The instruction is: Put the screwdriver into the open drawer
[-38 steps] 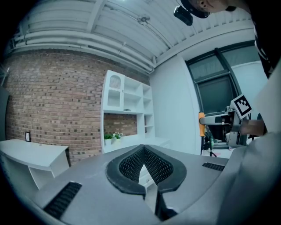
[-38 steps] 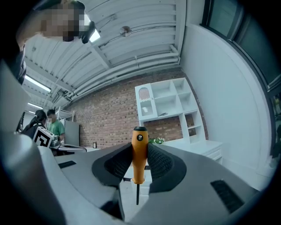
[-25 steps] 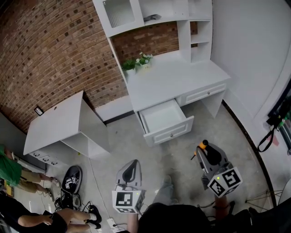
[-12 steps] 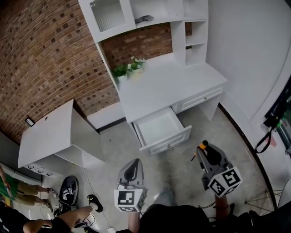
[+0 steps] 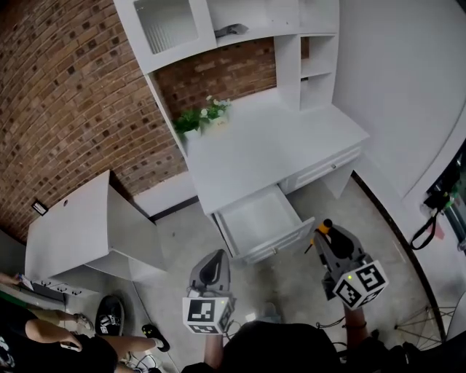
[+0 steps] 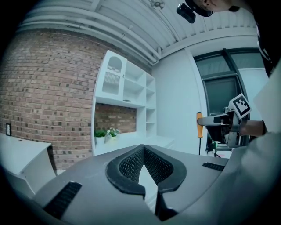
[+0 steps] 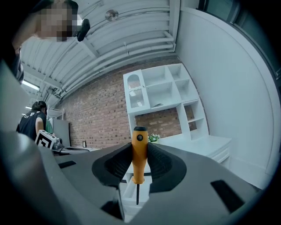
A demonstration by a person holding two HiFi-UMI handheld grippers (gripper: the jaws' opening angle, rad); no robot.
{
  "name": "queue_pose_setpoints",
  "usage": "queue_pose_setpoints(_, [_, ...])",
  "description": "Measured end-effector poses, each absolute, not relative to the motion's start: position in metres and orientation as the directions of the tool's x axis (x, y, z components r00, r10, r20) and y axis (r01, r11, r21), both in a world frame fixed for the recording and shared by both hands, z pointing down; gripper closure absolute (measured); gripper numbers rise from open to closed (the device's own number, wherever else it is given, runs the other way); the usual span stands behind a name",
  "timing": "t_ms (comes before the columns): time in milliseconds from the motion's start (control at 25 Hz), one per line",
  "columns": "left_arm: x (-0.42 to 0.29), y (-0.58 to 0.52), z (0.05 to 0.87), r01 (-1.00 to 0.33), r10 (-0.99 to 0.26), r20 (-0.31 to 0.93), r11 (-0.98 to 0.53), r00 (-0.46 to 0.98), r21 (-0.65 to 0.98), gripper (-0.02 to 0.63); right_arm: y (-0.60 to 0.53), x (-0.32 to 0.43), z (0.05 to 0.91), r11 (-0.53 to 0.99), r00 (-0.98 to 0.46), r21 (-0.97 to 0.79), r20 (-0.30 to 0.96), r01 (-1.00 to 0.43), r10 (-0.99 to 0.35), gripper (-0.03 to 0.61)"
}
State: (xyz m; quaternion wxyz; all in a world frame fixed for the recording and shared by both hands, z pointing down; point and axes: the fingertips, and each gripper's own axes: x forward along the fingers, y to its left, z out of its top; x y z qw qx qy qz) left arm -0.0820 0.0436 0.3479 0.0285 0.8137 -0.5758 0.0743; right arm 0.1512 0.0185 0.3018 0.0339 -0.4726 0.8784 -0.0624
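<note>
The screwdriver (image 7: 139,160) has an orange handle and a thin dark shaft that points down. My right gripper (image 7: 139,148) is shut on the handle and holds it upright. In the head view the right gripper (image 5: 325,233) hovers just right of the front of the open white drawer (image 5: 256,218), with the screwdriver (image 5: 322,227) at its tip. The drawer is pulled out of the white desk (image 5: 291,138) and looks empty. My left gripper (image 5: 216,258) hangs in front of the drawer's left corner. In the left gripper view its fingertips (image 6: 142,147) touch with nothing between them.
A small potted plant (image 5: 200,116) stands at the desk's back left, under a white shelf unit (image 5: 218,22). A low white cabinet (image 5: 73,226) stands to the left against the brick wall. A person (image 5: 44,350) and a dark shoe (image 5: 109,315) are at lower left. Black cables (image 5: 429,218) hang at right.
The desk and drawer have come closer and now lie just ahead of both grippers, which were carried forward together. The screwdriver stays held the same way. The people at lower left shifted.
</note>
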Motion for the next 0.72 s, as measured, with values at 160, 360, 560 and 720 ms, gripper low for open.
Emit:
queue_pose_setpoints(160, [-0.092,0.019,0.354,-0.939,-0.928,0.162,-0.343,0.336,-0.018,0.605,-0.007,0.139,0.303,0.546,-0.552,-0.125,0.013,-0.828,-0.834,0.469])
queue_pose_setpoints(360, [-0.100,-0.001,0.366,-0.938,-0.922,0.182,-0.346,0.342,0.006,0.604,-0.035,0.127,0.312,0.554,-0.561,-0.126,0.033,-0.823,-0.827,0.469])
queue_pose_setpoints(560, [-0.108,-0.015,0.387,-0.940,-0.914,0.225,-0.341,0.338,0.028,0.604,-0.056,0.109,0.321,0.583,-0.592,-0.109,0.070,-0.805,-0.803,0.469])
queue_pose_setpoints(720, [-0.112,-0.031,0.403,-0.946,-0.908,0.269,-0.319,0.322,0.056,0.604,-0.083,0.098,0.329,0.607,-0.616,-0.104,0.098,-0.788,-0.782,0.469])
